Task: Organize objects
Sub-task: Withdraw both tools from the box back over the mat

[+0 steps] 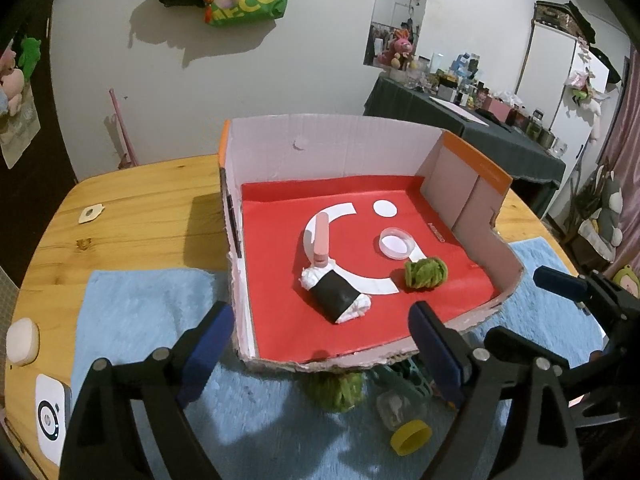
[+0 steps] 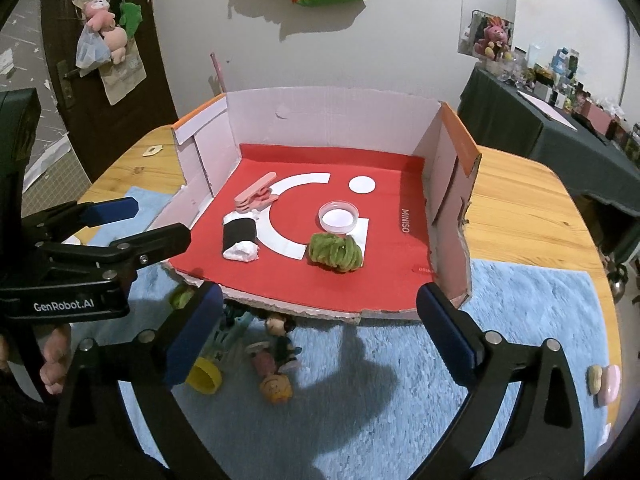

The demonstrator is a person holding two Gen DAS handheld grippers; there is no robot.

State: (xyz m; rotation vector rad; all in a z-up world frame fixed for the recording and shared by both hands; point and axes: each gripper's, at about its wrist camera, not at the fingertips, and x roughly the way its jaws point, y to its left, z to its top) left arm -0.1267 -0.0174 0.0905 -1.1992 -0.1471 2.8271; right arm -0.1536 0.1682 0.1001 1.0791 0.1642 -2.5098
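Observation:
An open cardboard box (image 1: 332, 140) with a red floor stands on a blue mat (image 1: 132, 320). In it lie a pink clip (image 1: 321, 240), a black-and-white roll (image 1: 336, 292), a clear round lid (image 1: 396, 242) and a green scrunchie (image 1: 425, 274). The right wrist view shows the same clip (image 2: 256, 194), roll (image 2: 239, 238), lid (image 2: 339, 216) and scrunchie (image 2: 335, 252). My left gripper (image 1: 320, 340) hovers open at the box's front left corner, nothing between its pads. My right gripper (image 2: 320, 320) is open before the front edge, also empty.
On the mat in front of the box lie a clear bottle with a yellow cap (image 2: 206, 376), small doll figures (image 2: 276, 360) and a second green scrunchie (image 1: 340, 392). A pink and yellow item (image 2: 604, 384) sits at the mat's right. A white device (image 1: 50, 424) rests on the wooden table (image 1: 140, 208).

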